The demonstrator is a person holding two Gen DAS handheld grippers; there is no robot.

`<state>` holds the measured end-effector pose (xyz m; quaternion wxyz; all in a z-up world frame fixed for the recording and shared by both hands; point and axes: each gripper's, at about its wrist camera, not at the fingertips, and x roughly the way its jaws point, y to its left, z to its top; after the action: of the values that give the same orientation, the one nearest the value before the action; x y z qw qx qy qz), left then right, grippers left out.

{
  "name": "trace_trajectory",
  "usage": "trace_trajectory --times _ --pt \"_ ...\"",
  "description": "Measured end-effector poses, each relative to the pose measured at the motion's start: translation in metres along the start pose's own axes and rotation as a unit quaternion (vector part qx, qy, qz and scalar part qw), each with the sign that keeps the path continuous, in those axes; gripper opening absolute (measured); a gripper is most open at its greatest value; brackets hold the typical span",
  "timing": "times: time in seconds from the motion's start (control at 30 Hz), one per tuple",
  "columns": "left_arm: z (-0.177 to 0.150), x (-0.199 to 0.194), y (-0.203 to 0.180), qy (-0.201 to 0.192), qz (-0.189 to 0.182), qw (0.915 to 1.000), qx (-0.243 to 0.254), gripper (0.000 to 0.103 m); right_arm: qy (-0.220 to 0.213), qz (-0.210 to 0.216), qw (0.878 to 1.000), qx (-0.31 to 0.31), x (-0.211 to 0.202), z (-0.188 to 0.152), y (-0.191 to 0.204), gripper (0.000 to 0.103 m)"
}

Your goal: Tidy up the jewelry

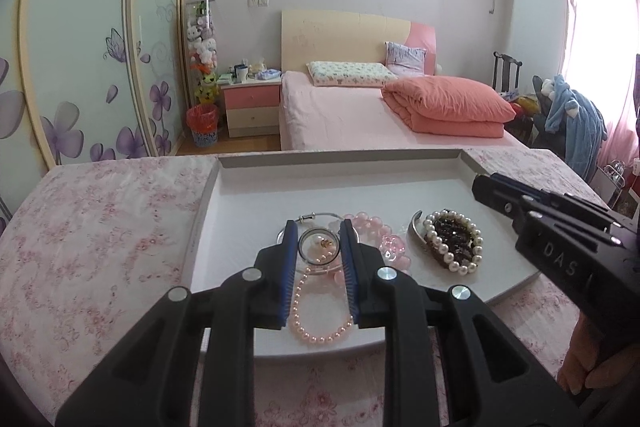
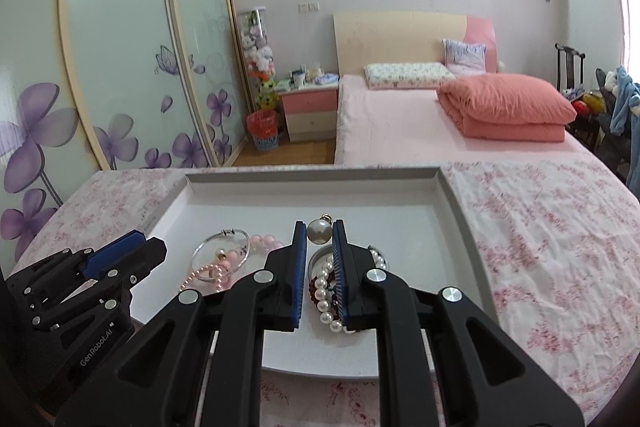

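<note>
Gentleness suits the right gripper (image 2: pixel 319 227), clenched on the pearl pendant (image 2: pixel 320 232): release at the tray's (image 2: pixel 360 201) twelve o'clock; whether the left gripper (image 1: pixel 318 229) holds anything, I cannot tell.

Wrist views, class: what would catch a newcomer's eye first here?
Probably the right gripper, pinching a large pearl earring at its fingertips above the white tray. In the tray lies a jumble of jewelry: a white pearl bracelet to the right, a pink pearl strand under the left gripper. Behind, a salmon quilt on the bed.
</note>
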<state>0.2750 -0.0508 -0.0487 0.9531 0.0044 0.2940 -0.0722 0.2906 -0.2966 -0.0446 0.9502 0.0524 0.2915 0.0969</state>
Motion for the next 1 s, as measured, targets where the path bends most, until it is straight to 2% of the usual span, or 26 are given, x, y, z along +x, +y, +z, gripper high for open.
trace_trajectory --times 0.23,0.33,0.4,0.53,0.63,0.67,0.9,0.97,1.0 --pt "0.001 0.017 -0.002 0.013 -0.002 0.9999 0.0 0.022 0.024 0.003 1.0 0.009 0.017 -0.002 -0.003 0.014" --pt "0.001 0.019 -0.002 0.015 -0.003 0.9999 -0.002 0.025 0.029 0.006 0.999 0.02 0.017 -0.003 -0.005 0.015" --pt "0.002 0.018 -0.001 0.014 -0.001 0.9999 -0.004 0.031 0.029 0.007 0.999 0.024 0.015 -0.003 -0.007 0.015" --pt "0.002 0.012 0.005 0.009 0.007 0.9999 -0.007 0.033 0.028 0.005 0.999 0.035 0.01 0.0 -0.012 0.016" --pt "0.002 0.006 0.012 0.006 0.015 0.9998 -0.011 0.035 0.023 0.002 0.999 0.041 0.003 0.0 -0.016 0.032" --pt "0.003 0.004 0.014 0.005 0.018 0.9997 -0.013 0.036 0.021 0.0 0.999 0.04 0.001 -0.001 -0.016 0.034" --pt "-0.003 -0.025 0.031 0.003 0.028 0.9992 -0.03 0.042 0.009 0.004 0.999 0.044 -0.027 -0.006 -0.018 0.035" --pt "-0.008 -0.037 0.036 0.002 0.031 0.9989 -0.037 0.046 0.002 0.004 0.999 0.047 -0.042 -0.01 -0.017 0.042" --pt "-0.01 -0.044 0.038 0.002 0.03 0.9987 -0.04 0.047 0.0 0.005 0.999 0.047 -0.046 -0.011 -0.017 0.043"
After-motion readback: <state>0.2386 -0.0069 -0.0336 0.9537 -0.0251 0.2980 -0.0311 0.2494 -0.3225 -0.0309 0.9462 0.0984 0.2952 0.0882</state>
